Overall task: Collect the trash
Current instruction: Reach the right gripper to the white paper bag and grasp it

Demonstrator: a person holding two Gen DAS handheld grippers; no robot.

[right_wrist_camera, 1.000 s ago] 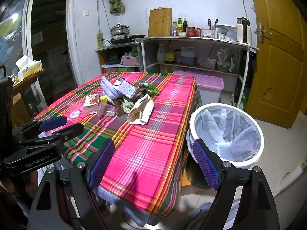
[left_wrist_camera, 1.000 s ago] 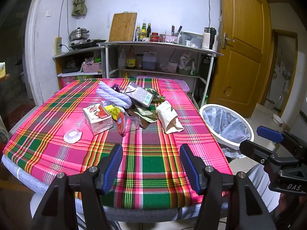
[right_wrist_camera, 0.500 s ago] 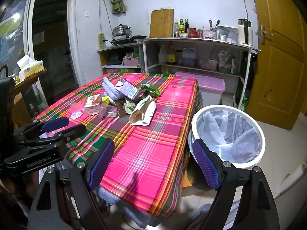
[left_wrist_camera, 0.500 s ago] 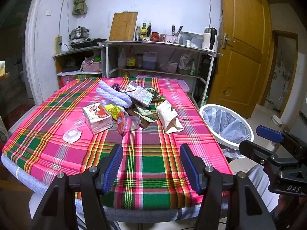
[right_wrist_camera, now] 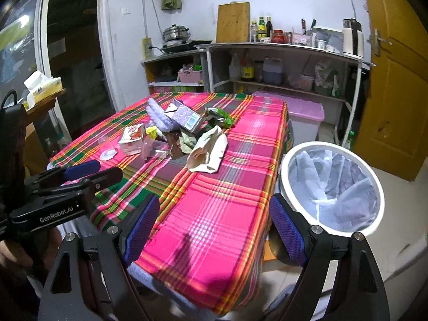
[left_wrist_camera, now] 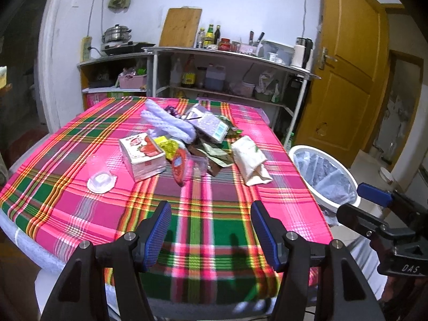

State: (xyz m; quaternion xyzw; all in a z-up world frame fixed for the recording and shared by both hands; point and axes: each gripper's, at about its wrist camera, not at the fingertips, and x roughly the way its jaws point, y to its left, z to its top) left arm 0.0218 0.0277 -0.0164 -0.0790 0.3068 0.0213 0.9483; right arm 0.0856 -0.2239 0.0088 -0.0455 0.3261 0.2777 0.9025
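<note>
Both the left gripper (left_wrist_camera: pixel 211 230) and right gripper (right_wrist_camera: pixel 214 224) hover empty, jaws spread wide, at the plaid counter's (left_wrist_camera: pixel 214 227) near edge, nothing yet collected; next, reach the mid-counter trash pile (left_wrist_camera: pixel 187 144), then the bin (right_wrist_camera: pixel 331 187) alongside.

Bare tablecloth (left_wrist_camera: pixel 203 208) lies before the trash pile (left_wrist_camera: pixel 187 144).

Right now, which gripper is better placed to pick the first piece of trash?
Left gripper: open, facing the trash pile. Right gripper, also open, sits by the white lined bin.
</note>
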